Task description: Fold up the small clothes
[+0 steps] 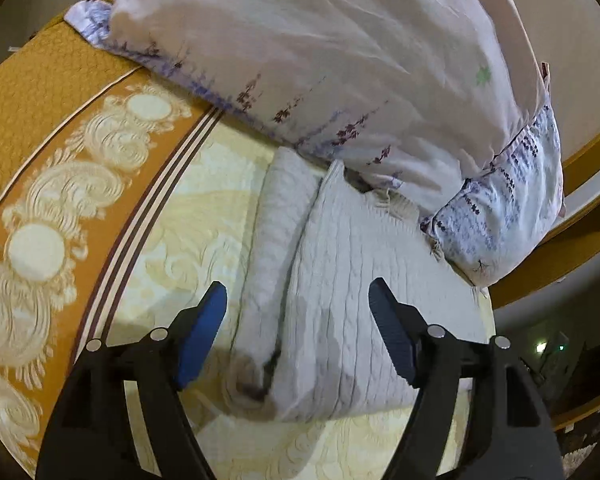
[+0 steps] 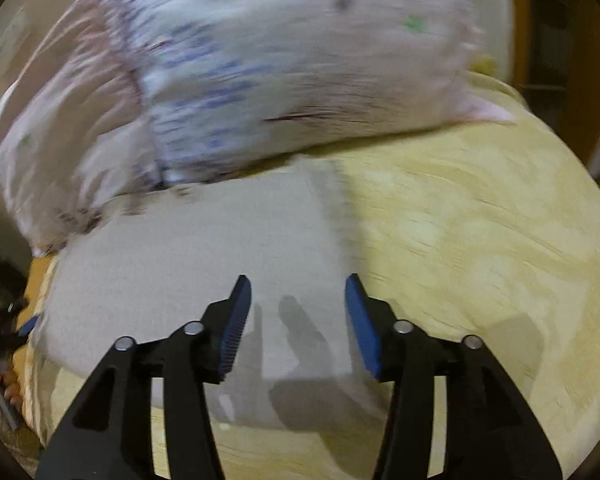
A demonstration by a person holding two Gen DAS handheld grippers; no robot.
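— Hovering, both of them. L gripper sat in the lower middle of its own view, blue pads spread wide, nothing between them. It hung over the folded white garment, not touching it as far as I could see.

— Where was the garment exactly?

— Centre of the left wrist view, lying on the pale yellow bedspread. Cable-knit texture, w/ a rolled or folded-over part running along its left side. Its upper end reached right up to the floral pillow, which filled the top of the frame; whether it went under the pillow I couldn't tell. An orange border w/ cream scroll pattern curved down the left side of the frame.

— And the R side?

— R gripper was low and centre in its view too, pads apart, narrower than the L pair, gripping nothing. Beneath it was the same white garment, its right edge just below the right pad, w/ finger shadows falling on the cloth. That view was badly blurred, esp. the pillow across the top. Yellow bedspread filled the right half.

— Anything else?

— Fingertips at the far lower left edge of the right wrist view, around something dark; too small to say more.
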